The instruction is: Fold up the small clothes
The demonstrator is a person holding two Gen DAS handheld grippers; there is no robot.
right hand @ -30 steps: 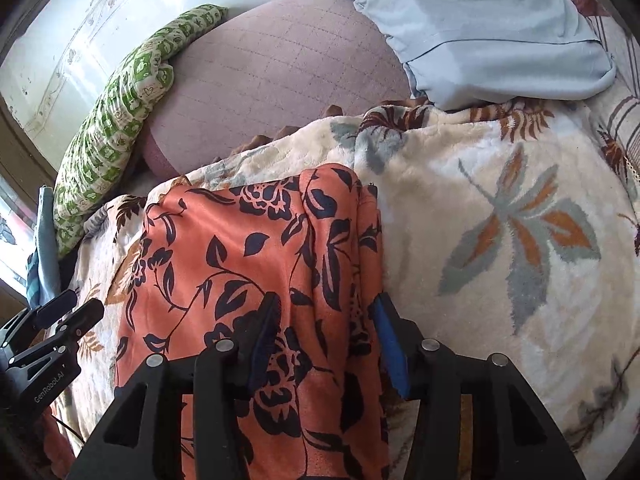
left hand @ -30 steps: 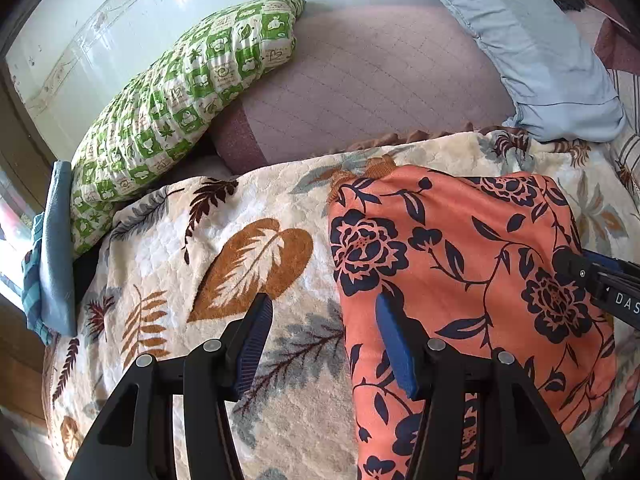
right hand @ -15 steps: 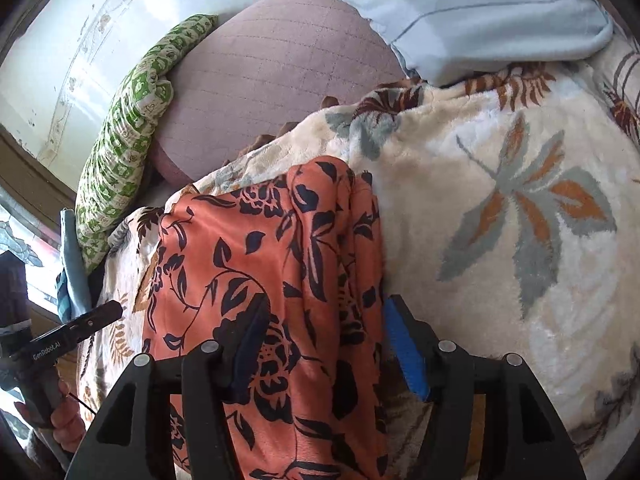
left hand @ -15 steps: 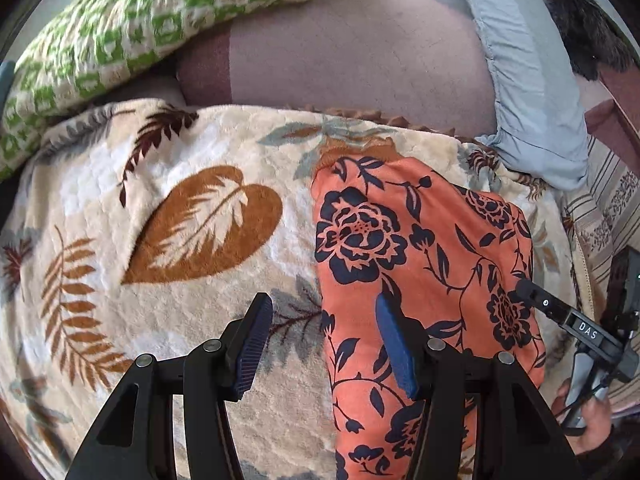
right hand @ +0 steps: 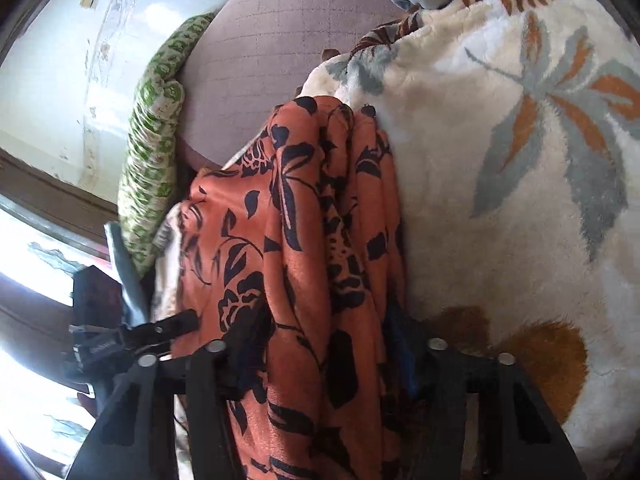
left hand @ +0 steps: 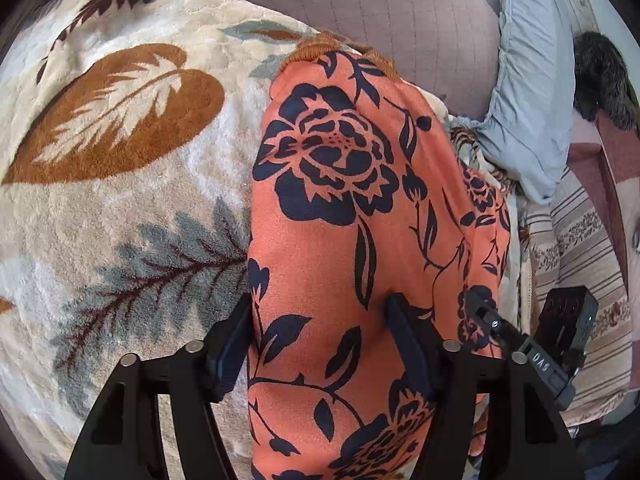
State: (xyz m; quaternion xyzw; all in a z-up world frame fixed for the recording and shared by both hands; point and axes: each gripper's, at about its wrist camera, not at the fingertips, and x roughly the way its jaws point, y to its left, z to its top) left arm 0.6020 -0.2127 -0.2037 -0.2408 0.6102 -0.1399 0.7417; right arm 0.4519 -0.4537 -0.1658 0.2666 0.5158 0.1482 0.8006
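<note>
An orange garment with dark navy flowers [left hand: 340,208] lies lengthwise on a cream leaf-print blanket [left hand: 120,168]. My left gripper [left hand: 320,344] is open, its fingers straddling the garment's left near part, pressed into the cloth. The right gripper's tip [left hand: 486,316] shows at the garment's right edge. In the right wrist view the garment [right hand: 304,240] is bunched in folds along its right side, and my right gripper [right hand: 324,344] is open with the cloth between its fingers. The left gripper [right hand: 168,326] shows at the left there.
A mauve quilted cushion [left hand: 380,12] and a pale blue pillow [left hand: 528,92] lie beyond the garment. A green patterned pillow [right hand: 156,136] leans by the wall at the left. A striped cover [left hand: 580,256] lies at the right. The blanket [right hand: 520,168] extends to the right.
Both grippers have moved forward and down onto the garment, which now sits between each pair of fingers. The left view has swung right, losing the green pillow.
</note>
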